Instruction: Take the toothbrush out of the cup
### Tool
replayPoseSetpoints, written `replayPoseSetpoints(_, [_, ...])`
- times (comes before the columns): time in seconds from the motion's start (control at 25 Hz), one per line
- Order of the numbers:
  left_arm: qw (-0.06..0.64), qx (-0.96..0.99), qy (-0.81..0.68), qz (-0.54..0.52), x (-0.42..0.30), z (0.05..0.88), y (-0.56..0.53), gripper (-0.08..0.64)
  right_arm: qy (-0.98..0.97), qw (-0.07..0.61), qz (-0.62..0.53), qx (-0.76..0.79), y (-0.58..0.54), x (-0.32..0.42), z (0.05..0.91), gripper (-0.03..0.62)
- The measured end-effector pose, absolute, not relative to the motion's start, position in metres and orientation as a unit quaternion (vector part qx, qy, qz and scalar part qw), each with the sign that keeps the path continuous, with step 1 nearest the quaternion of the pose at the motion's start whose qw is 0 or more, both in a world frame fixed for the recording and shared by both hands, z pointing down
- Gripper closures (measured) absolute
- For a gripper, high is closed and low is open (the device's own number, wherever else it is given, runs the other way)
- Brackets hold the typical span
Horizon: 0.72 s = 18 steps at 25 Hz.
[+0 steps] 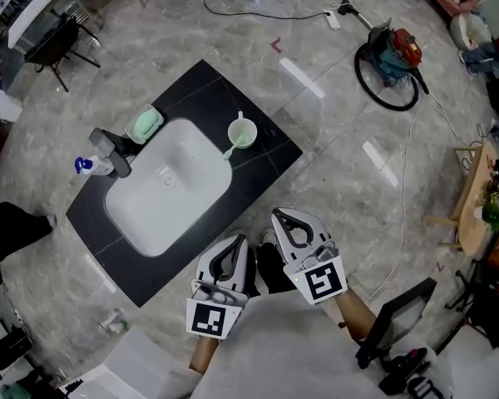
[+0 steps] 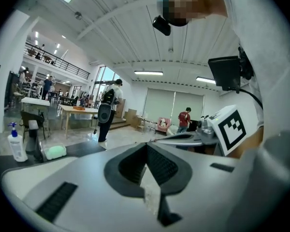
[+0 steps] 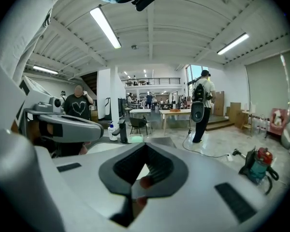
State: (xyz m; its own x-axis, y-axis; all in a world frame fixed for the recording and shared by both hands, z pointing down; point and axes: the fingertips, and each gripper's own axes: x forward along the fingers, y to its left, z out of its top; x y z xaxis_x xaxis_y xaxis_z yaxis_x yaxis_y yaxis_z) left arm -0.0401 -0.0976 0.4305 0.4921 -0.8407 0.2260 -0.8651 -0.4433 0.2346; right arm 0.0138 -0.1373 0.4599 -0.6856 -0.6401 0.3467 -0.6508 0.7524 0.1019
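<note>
Standing just beside the white sink point(image 1: 166, 185), on its right side, is a pale green cup point(image 1: 243, 134). The toothbrush point(image 1: 239, 119) is inside it. Only a thin white bit pokes up over the rim, on the side away from the sink's front edge. Both cup and sink are on the black worktop point(image 1: 266, 152).

On the left side of the sink there is a green soap dish point(image 1: 144, 124), a black tap point(image 1: 112, 150) and a small bottle with a blue top point(image 1: 87, 166).

The left gripper point(image 1: 235, 249) and the right gripper point(image 1: 284, 223) hang side by side past the front right corner of the sink, well apart from the cup. The jaws of each one are pressed together with nothing between them. They hold nothing yet, so I think the job has not really started.

The toothbrush looks very light, thin and stiff, like hard plastic. It is probably smooth, so it could slip if it is pinched too softly. The best place to take hold looks like the bit that sticks up above the rim. The jaws must open first and then close on that stick from both sides.

The cup looks light too, and it could tip or slide if the toothbrush is pulled sideways. Pulling straight up seems safer. The other gripper could hold the cup steady.
</note>
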Motion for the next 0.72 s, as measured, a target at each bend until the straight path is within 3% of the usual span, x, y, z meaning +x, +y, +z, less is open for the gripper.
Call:
replayPoseSetpoints(0.16, [0.188, 0.844, -0.501, 0.042, -0.044, 0.450, -0.098, 0.555, -0.916, 0.210, 0.026, 0.341, -0.143, 0.006, 0.479, 0.588])
replayPoseSetpoints(0.72, [0.213, 0.832, -0.509, 0.051, -0.062, 0.466, -0.110, 0.557, -0.909, 0.207, 0.037, 0.359, -0.178, -0.016, 0.513, 0.584])
